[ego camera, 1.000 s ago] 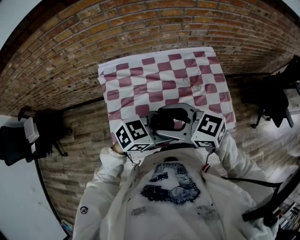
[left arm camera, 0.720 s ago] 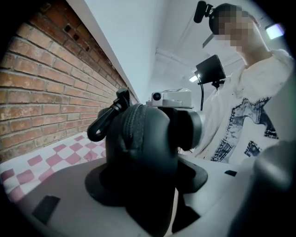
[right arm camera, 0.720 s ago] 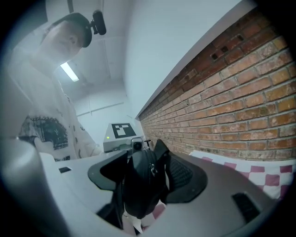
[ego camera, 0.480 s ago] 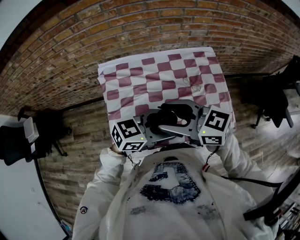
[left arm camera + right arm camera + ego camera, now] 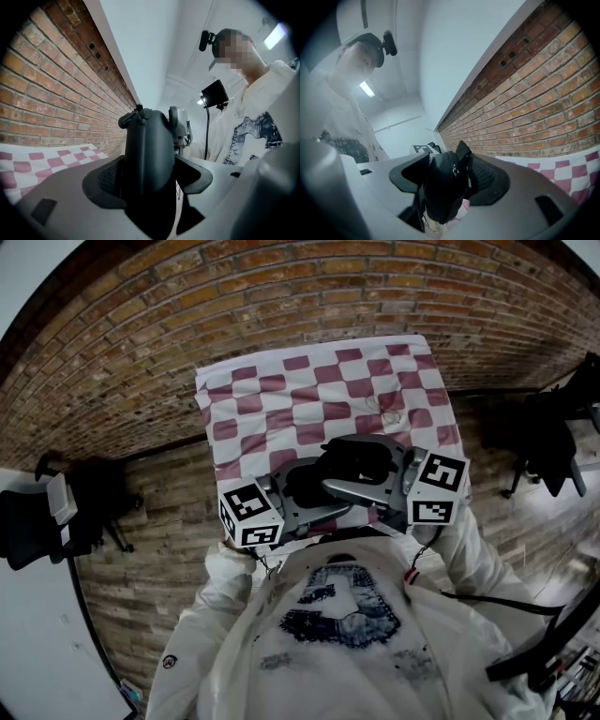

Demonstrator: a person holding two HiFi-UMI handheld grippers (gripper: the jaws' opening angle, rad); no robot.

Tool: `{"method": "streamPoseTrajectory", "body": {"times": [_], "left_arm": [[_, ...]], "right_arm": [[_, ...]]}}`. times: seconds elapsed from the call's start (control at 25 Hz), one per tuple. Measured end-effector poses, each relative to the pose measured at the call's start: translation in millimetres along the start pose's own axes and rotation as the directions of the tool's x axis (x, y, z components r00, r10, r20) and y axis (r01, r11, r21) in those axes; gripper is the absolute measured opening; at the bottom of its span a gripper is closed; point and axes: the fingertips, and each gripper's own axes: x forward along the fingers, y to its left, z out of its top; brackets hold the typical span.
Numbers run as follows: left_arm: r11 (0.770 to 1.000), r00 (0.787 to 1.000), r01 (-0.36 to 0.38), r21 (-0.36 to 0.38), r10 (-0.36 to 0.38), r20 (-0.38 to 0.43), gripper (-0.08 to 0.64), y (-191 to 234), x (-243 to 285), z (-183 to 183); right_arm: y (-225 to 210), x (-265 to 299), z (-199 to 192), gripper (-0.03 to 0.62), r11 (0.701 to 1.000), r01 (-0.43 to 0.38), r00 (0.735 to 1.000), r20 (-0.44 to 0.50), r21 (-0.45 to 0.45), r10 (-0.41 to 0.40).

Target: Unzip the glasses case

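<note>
Now black oblong zippered glasses case (image 5: 352, 460) hangs level, long axis spanning both grippers. Jaws of left gripper (image 5: 147, 176) clamp one end; jaws of right gripper (image 5: 447, 180) clamp the other.

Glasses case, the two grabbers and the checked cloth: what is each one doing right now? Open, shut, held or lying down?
Black zip-up glasses case: held in the air between both grippers, above the cloth; I cannot tell whether its zip is open.
Left gripper: shut on the case.
Right gripper: shut on the case's other end.
Red-and-white checked cloth: spread out flat, a little wrinkled.
</note>
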Motion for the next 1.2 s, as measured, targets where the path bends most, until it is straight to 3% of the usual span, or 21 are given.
{"method": "streamPoseTrajectory", "body": {"times": [0.16,0.36,0.56,0.76,1.0,1.2], "left_arm": [[0.999,0.996,0.001,-0.051,0.004,0.093,0.307,-3,-5,13],[0.997,0.992,-0.020,-0.076,0.030,0.121,0.311,1,-6,12],[0.990,0.977,0.016,-0.138,0.014,0.212,0.311,1,-8,19],[0.985,0.975,0.008,-0.174,0.030,0.219,0.314,4,-7,13],[0.968,0.944,0.030,-0.249,0.055,0.326,0.328,6,-9,18],[0.960,0.906,0.001,-0.280,0.117,0.407,0.328,12,-13,25]], "right_arm": [[-2,-5,5,0.268,0.999,-0.005,0.999,0.039,0.052,0.003],[-6,-7,6,0.267,0.996,-0.002,0.998,0.058,0.085,-0.003],[-12,-12,11,0.265,0.988,-0.011,0.994,0.109,0.153,-0.006],[-17,-17,15,0.265,0.981,-0.007,0.989,0.149,0.193,-0.023],[-26,-22,19,0.265,0.959,-0.011,0.977,0.208,0.282,-0.049],[-30,-25,19,0.264,0.947,-0.017,0.969,0.239,0.320,-0.063]]}}
